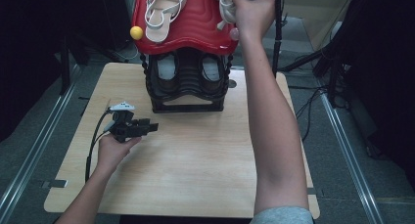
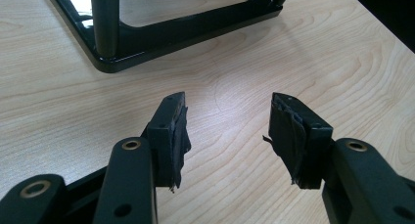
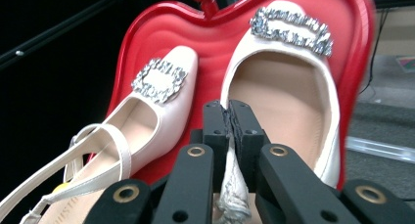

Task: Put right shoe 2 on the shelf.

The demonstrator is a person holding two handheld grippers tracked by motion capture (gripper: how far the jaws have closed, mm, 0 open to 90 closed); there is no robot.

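Table (image 1: pixel 195 175) w/ black rack (image 1: pixel 187 82), red tray (image 3: pixel 195 33) on top, two cream shoes up there. Right gripper (image 3: pixel 233 117) is pinched tight on the strap of the right shoe (image 3: pixel 288 87), which sits on the tray beside its mate (image 3: pixel 156 101). Best bet: lift straight up, slow, so the strap doesn't slip and the buckle (image 3: pixel 291 23) clears the rim. Left gripper (image 2: pixel 227 128) idles low over the table near the rack foot, jaws wide, nothing in them.

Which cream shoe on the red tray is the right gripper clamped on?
The cream buckled shoe on the right in the right gripper view; the right gripper pinches its strap. The other cream shoe lies untouched.
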